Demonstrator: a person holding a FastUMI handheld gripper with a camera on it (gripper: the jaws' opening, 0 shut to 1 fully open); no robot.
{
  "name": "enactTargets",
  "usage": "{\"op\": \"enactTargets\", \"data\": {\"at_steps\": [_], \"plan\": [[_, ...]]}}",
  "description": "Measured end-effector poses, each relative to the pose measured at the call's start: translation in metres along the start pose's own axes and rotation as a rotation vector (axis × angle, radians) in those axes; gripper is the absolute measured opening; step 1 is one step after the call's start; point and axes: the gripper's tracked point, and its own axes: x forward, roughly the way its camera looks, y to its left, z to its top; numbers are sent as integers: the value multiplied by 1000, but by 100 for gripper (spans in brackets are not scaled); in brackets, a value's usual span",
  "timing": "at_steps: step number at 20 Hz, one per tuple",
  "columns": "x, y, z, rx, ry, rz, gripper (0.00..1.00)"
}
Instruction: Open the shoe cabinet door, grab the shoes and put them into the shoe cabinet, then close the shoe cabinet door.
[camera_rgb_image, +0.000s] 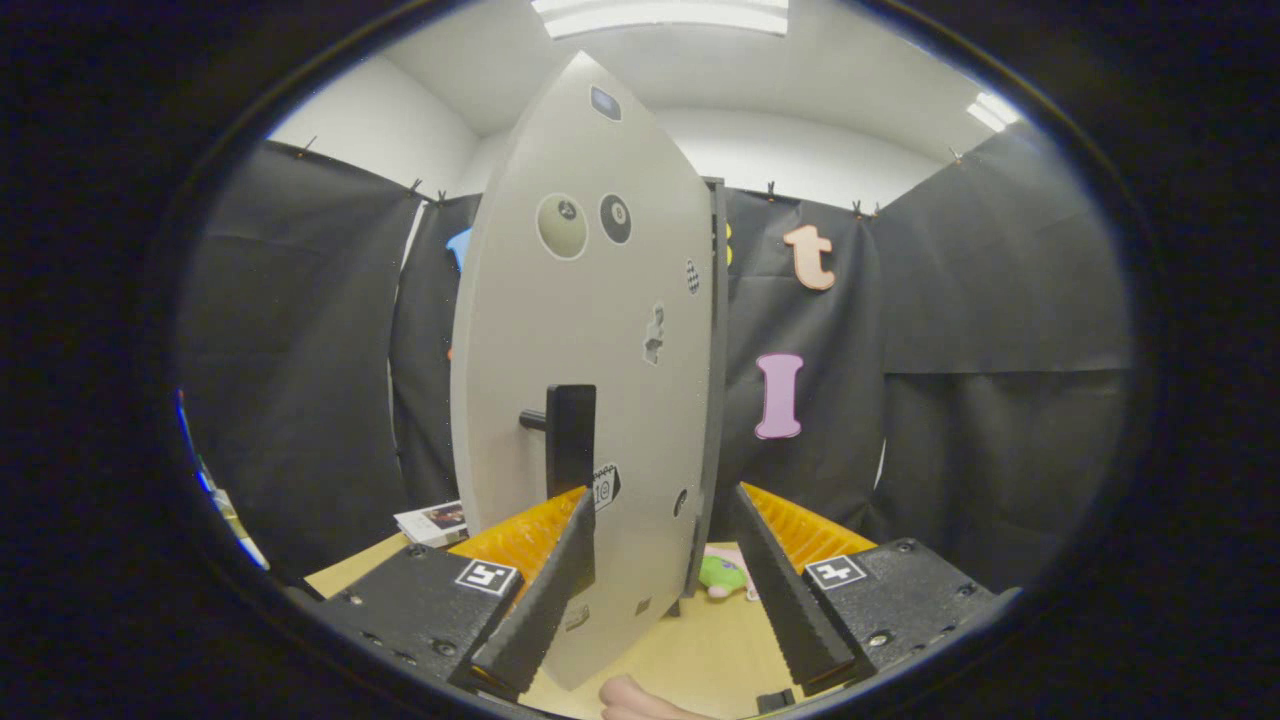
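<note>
**Mia:** What is the gripper (660, 590) doing right now?

**Ben:** Its jaws are spread wide apart and hold nothing. The edge of the shoe cabinet door (585, 340) stands between them. The door is swung out toward us.

**Mia:** Which step is this?

**Ben:** I think it is a door step, either opening it or closing it. I cannot tell which from here, and I cannot see inside the cabinet.

**Mia:** What does the door look like?

**Ben:** It is a flat, smooth, pale grey board with small stickers (563, 226) on it, some of them round. It has a dark edge. A black handle (568, 438) sticks out on a short peg, just ahead of the left finger.

**Mia:** Where are the shoes?

**Ben:** I see something soft, green and pink (726, 574), on the wooden worktop (700, 650) behind the door, near its bottom edge. It may be a little shoe, but most of it is hidden, so I am not sure.

**Mia:** What comes next?

**Ben:** If the door must close, the jaws need to push its flat face or pinch the handle. If the shoe comes first, they need to go round the door and down to it.

**Mia:** Anything else?

**Ben:** A small booklet (435, 522) lies at the far left edge of the worktop.
</note>
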Motion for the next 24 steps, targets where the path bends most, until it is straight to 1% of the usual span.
{"op": "enactTargets", "data": {"at_steps": [3, 6, 7, 8, 9, 12, 16, 20, 24], "plan": [[11, 30, -4, 1, -11, 19, 90], [24, 77, -2, -1, -31, 76, 90], [27, 86, -9, -4, -31, 93, 91], [32, 98, -15, -12, -20, 96, 93], [35, 103, -20, -16, -11, 89, 93], [37, 129, -28, 7, -9, 118, 93], [33, 140, -40, 37, 3, 136, 93], [15, 139, -45, 56, -11, 142, 94], [-9, 119, -59, 78, -24, 88, 97]]}}
